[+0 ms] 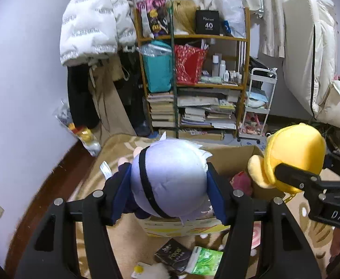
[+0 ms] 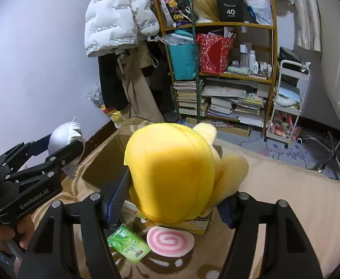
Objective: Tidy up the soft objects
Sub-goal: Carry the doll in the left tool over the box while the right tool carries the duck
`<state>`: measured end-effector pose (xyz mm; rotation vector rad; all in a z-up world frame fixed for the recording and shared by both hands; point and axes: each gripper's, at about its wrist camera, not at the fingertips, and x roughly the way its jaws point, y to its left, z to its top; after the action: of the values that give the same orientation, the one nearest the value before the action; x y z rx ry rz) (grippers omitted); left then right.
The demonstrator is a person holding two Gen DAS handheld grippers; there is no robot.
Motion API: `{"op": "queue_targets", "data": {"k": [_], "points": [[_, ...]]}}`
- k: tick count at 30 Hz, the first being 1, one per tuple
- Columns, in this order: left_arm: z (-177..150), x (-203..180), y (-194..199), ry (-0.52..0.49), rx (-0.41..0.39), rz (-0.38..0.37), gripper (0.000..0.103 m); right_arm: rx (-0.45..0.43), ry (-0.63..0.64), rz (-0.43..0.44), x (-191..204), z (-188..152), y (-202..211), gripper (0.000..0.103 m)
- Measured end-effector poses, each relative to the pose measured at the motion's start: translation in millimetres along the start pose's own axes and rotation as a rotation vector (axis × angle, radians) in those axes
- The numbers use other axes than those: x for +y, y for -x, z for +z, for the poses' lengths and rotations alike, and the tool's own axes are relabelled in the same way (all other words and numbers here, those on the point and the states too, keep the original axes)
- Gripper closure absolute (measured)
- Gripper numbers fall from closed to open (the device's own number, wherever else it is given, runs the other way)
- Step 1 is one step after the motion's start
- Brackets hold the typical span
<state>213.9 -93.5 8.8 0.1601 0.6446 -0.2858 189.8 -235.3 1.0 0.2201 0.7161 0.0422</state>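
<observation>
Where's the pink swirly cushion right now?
In the right wrist view, the swirl cushion lies on the rug, against the box, beside a green packet.

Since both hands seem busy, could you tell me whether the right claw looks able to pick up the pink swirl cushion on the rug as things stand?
Probably not yet. The right claw is shut on the yellow plush, so it has no free grip; the pink swirl cushion lies uncovered just below it.
</observation>
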Motion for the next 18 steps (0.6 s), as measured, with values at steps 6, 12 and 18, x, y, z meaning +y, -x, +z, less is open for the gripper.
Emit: {"op": "queue_targets", "data": {"k": [6, 12, 18], "points": [[-9, -5, -18, -0.009, 0.046, -0.019, 0.042, 0.055, -0.018, -0.002, -13, -11, -20, 0.032], [-16, -6, -34, 0.005, 0.096, -0.027, 0.04, 0.09, -0.042, -0.005, -22, -22, -33, 0.03], [-19, -7, -42, 0.002, 0.111, -0.024, 0.037, 0.105, -0.058, -0.003, -25, -24, -39, 0.029]]}}
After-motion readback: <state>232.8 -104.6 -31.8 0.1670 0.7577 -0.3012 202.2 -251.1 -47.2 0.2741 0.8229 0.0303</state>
